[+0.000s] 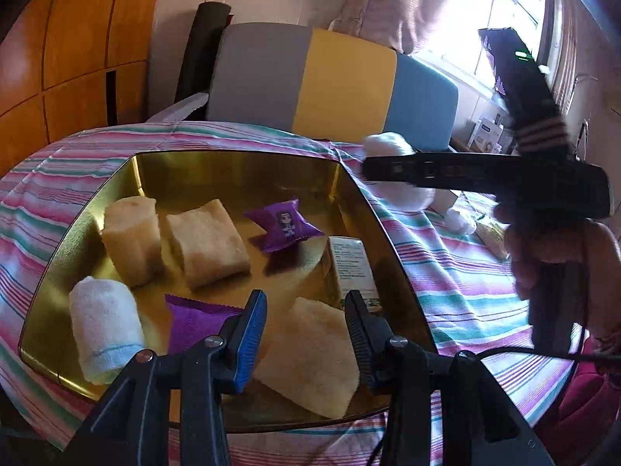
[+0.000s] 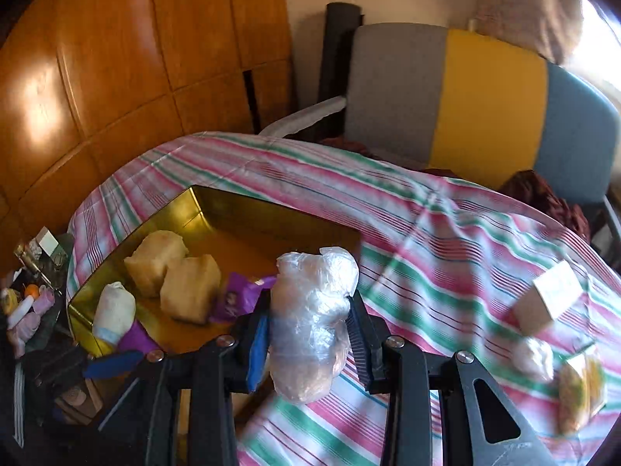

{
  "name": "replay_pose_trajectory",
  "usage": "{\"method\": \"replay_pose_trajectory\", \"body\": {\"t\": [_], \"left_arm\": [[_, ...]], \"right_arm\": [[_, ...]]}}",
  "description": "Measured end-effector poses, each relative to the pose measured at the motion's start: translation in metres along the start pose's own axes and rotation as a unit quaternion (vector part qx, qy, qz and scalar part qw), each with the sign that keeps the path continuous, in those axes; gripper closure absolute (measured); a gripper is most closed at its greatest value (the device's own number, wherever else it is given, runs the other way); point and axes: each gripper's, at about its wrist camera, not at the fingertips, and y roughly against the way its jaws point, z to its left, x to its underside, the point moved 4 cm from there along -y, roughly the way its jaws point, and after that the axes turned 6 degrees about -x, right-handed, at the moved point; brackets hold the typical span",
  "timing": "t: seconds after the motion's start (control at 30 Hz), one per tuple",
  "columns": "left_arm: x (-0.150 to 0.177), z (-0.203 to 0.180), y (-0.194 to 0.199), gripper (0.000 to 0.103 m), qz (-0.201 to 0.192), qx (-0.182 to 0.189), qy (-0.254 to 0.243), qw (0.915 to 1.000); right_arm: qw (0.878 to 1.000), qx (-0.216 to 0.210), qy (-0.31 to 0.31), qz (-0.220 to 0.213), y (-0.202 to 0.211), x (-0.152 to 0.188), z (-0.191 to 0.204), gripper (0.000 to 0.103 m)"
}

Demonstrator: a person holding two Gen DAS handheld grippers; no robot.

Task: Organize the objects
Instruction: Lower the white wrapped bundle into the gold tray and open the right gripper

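gold metal forms the tray (image 1: 217, 171) that fills the centre of the left wrist view, set on a striped cloth (image 1: 446, 272). inside it are seen three folded yellow cloths (image 1: 207, 246), a rolled white towel (image 1: 104, 322), two purple packets (image 1: 285, 225) and a small box (image 1: 349, 268), so much of the sorting is judged done. the left gripper (image 1: 306, 334) is held over the lower part of the tray, its jaws parted around nothing, with one yellow cloth lying below them. in the right wrist view the right gripper (image 2: 308, 334) is clamped on a bundle wrapped in clear plastic (image 2: 310, 310), carried at lower centre just beside the tray's right edge and not yet set down. at the lower right of that view a cream box (image 2: 549, 299), a smaller plastic bundle (image 2: 533, 357) and a yellowish packet (image 2: 582, 392) are left on the cloth, so several items are judged still to be gathered.
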Motion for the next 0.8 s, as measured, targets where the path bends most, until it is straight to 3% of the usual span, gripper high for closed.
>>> {"method": "replay_pose_trajectory", "body": {"t": [0.43, 0.8], "left_arm": [[-0.001, 0.031, 0.001, 0.061, 0.002, -0.004, 0.050, 0.9987], [0.000, 0.028, 0.000, 0.061, 0.005, -0.004, 0.050, 0.9987]], "right_arm": [[0.998, 0.046, 0.006, 0.051, -0.065, -0.010, 0.006, 0.064], [0.999, 0.045, -0.017, 0.016, -0.048, -0.006, -0.002, 0.052]]}}
